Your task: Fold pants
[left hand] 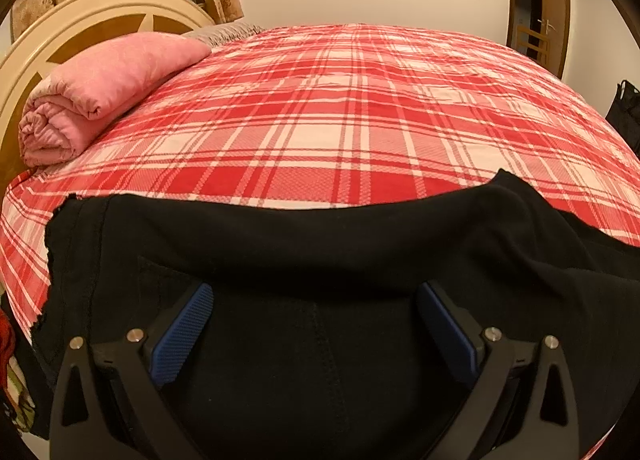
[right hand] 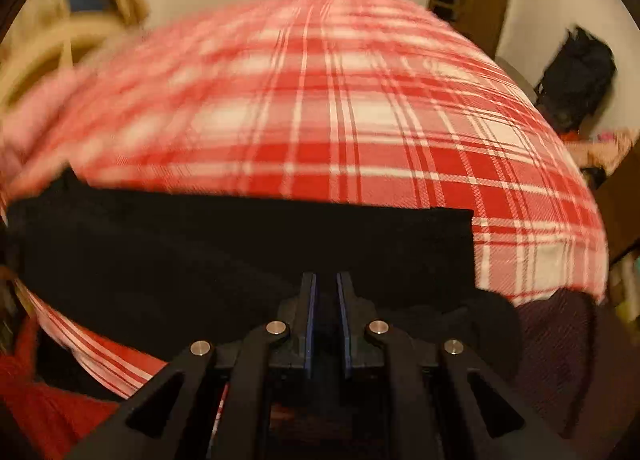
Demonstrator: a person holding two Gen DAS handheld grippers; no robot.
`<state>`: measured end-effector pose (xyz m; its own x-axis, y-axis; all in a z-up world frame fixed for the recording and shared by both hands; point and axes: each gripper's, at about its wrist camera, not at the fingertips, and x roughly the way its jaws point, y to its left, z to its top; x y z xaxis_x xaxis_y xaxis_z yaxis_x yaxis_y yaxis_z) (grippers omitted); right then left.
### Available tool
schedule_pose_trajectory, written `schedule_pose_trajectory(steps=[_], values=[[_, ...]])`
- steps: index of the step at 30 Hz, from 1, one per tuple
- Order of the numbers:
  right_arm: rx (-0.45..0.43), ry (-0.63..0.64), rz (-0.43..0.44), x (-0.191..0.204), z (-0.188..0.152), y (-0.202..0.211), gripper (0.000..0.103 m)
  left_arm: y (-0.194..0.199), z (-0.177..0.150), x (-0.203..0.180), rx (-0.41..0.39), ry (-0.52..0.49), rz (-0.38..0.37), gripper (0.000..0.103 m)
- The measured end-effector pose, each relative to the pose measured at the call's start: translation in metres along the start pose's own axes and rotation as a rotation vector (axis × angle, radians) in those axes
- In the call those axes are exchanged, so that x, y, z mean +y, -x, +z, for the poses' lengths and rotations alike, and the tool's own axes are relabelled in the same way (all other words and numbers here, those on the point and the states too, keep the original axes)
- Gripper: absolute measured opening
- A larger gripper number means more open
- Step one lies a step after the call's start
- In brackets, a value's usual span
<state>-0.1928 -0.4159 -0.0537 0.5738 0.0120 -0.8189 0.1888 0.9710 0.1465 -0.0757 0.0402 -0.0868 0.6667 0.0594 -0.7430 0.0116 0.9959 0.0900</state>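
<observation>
The black pants [left hand: 280, 244] lie across the near edge of the red plaid bed [left hand: 340, 120], with a raised fold running from left to right. My left gripper [left hand: 314, 288] hovers over them, open, its blue pads [left hand: 184, 336] wide apart and nothing pressed between them. In the blurred right wrist view the pants [right hand: 240, 244] form a dark band with a square corner at the right. My right gripper [right hand: 327, 276] sits at their near edge, its pads almost together, with black cloth filling the narrow gap.
A rolled pink blanket [left hand: 100, 92] lies at the bed's left against the cream headboard [left hand: 80, 20]. A black bag [right hand: 576, 80] stands on the floor past the bed's right side. Red cloth [right hand: 40, 400] hangs below the near left edge. A wooden door [left hand: 540, 20] is far right.
</observation>
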Motion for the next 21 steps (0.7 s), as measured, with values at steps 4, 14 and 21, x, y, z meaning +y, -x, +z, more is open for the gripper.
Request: schedule_pose_trajectory(steps=[4,14,21], values=[[-0.041,-0.011,0.103,0.02,0.008,0.004,0.035,0.009,0.005,-0.008,-0.013,-0.052,-0.019,0.101],[-0.026,0.159,0.307,0.134,0.035,-0.052,0.056,0.051,0.023,-0.059,-0.075,-0.246,-0.252,0.101],[0.069,0.41,0.341,0.216,0.025,-0.098,0.056,0.041,0.056,-0.087,-0.05,-0.372,-0.287,0.095]])
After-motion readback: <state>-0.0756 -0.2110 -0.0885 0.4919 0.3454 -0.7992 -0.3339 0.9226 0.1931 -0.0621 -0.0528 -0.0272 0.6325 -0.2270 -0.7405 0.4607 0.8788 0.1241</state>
